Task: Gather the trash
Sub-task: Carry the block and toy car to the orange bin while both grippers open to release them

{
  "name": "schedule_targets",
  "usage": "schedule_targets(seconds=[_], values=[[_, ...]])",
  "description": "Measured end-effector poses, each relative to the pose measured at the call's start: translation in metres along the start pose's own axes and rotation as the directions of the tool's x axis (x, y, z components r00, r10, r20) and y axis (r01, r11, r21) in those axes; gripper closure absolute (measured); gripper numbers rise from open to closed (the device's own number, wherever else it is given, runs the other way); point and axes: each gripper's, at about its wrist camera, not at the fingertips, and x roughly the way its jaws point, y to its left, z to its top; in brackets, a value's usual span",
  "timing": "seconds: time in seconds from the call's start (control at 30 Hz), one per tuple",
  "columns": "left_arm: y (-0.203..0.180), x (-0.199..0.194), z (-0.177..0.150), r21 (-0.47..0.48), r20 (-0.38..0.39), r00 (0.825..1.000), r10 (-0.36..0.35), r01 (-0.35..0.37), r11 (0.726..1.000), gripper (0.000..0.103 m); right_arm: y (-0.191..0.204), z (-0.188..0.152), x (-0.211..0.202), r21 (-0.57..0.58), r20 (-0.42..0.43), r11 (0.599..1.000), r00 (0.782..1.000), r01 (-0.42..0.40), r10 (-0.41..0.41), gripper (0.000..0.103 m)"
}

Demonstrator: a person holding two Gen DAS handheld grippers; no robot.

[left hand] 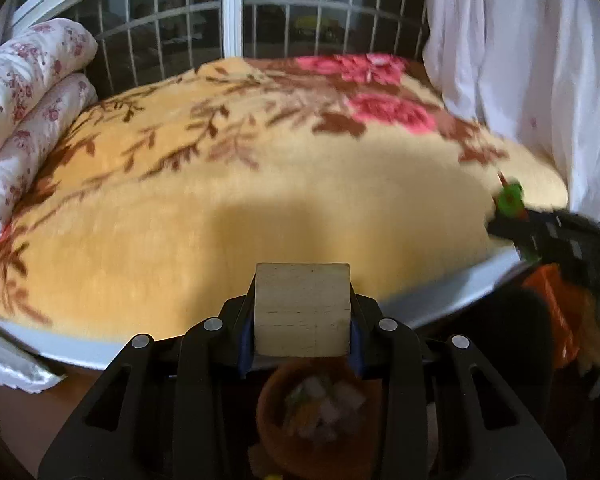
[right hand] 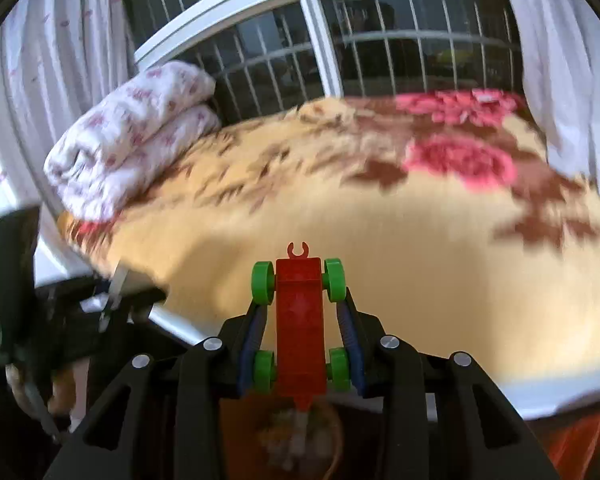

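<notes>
My left gripper (left hand: 302, 316) is shut on a pale wooden block (left hand: 302, 310), held over the near edge of the bed. Below it stands a brown round bin (left hand: 312, 412) with scraps inside. My right gripper (right hand: 300, 320) is shut on a red toy car with green wheels (right hand: 300, 332), also at the bed's near edge. The bin (right hand: 300, 436) shows blurred under it. The right gripper with the toy (left hand: 510, 198) also appears at the right of the left wrist view. The left gripper (right hand: 112, 300) shows at the left of the right wrist view.
A yellow blanket with brown and pink flowers (left hand: 240, 184) covers the bed. A folded floral quilt (left hand: 24, 112) lies at its left. A barred window (left hand: 228, 24) stands behind, white curtains (left hand: 520, 60) at the right. An orange bag (left hand: 556, 308) sits low right.
</notes>
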Motion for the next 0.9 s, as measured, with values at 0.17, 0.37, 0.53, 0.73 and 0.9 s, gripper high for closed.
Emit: schedule_targets(seconds=[0.17, 0.37, 0.53, 0.73, 0.9], values=[[-0.006, 0.001, -0.043, 0.027, -0.057, 0.998, 0.014, -0.012, 1.000, 0.069, 0.019, -0.088, 0.020, 0.030, -0.138, 1.000, 0.990, 0.002, 0.002, 0.067], [-0.012, 0.021, -0.084, 0.063, -0.131, 0.990, 0.046, -0.038, 0.997, 0.069, 0.023, -0.126, 0.048, 0.043, -0.262, 0.999, 0.965, 0.001, 0.010, 0.067], [-0.009, 0.041, -0.104, 0.041, -0.213, 0.977, 0.027, -0.018, 0.999, 0.069, 0.022, -0.133, 0.052, 0.019, -0.303, 1.000, 0.953, -0.017, 0.022, 0.067], [-0.014, 0.051, -0.108, 0.056, -0.250, 0.968, 0.015, -0.001, 0.998, 0.069, 0.011, -0.142, 0.057, 0.027, -0.326, 1.000, 0.945, 0.003, 0.006, 0.067], [-0.013, 0.064, -0.108, 0.077, -0.288, 0.958, 0.014, 0.009, 0.997, 0.069, 0.012, -0.141, 0.067, -0.008, -0.348, 1.000, 0.937, 0.013, -0.016, 0.067]])
